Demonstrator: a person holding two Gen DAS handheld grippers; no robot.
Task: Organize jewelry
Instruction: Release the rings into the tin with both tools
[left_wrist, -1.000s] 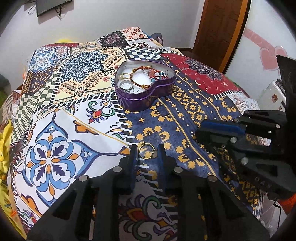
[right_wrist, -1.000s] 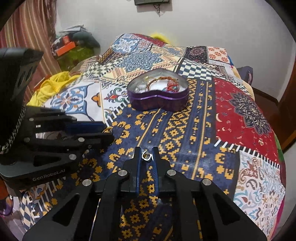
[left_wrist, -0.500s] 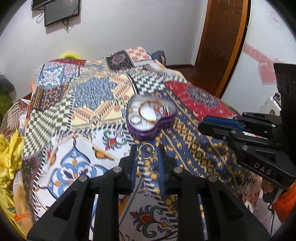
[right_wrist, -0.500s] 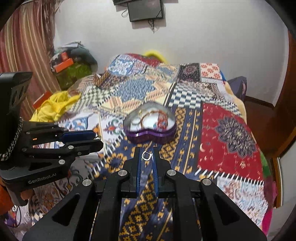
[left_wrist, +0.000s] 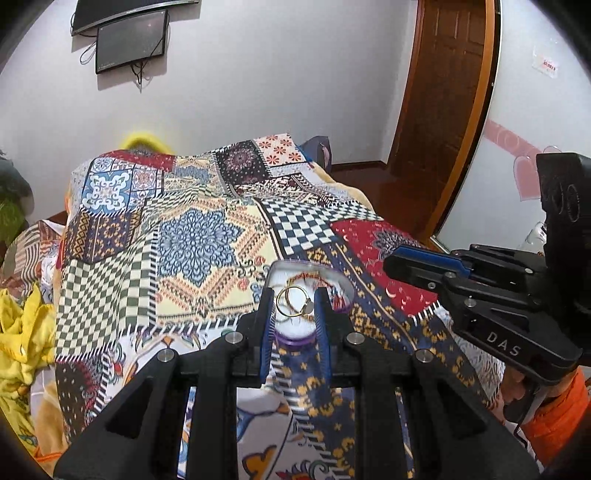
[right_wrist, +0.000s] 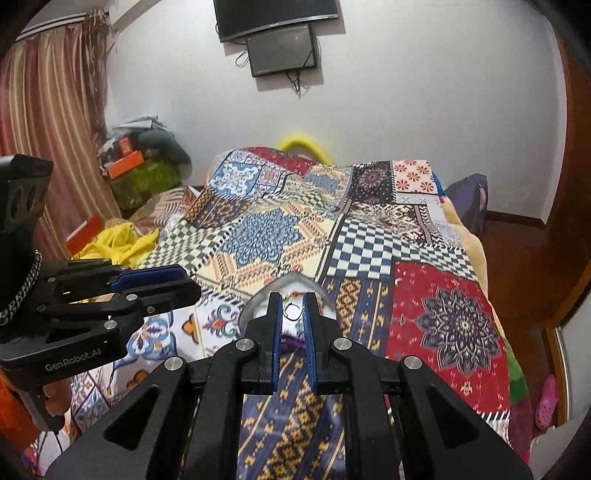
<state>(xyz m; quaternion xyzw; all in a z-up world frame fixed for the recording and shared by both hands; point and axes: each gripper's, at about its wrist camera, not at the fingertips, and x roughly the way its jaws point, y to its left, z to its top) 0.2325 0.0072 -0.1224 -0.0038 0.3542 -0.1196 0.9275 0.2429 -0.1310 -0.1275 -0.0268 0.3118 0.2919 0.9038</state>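
Left tongs (left_wrist: 294, 308) pinch gold ring (left_wrist: 293, 305); right tongs (right_wrist: 291, 312) pinch small silver ring (right_wrist: 291, 311); both above heart tin (left_wrist: 341, 286) on bed (left_wrist: 199, 240); lower each well inside rim, release one at a time.

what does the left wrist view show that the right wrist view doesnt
Only the left wrist view: the left gripper pinching a gold ring, and a wooden door.

Only the right wrist view: the right gripper pinching a small silver ring, striped curtains, and a pink shoe.

Both: the patchwork bedspread, the tin, and the wall screens.
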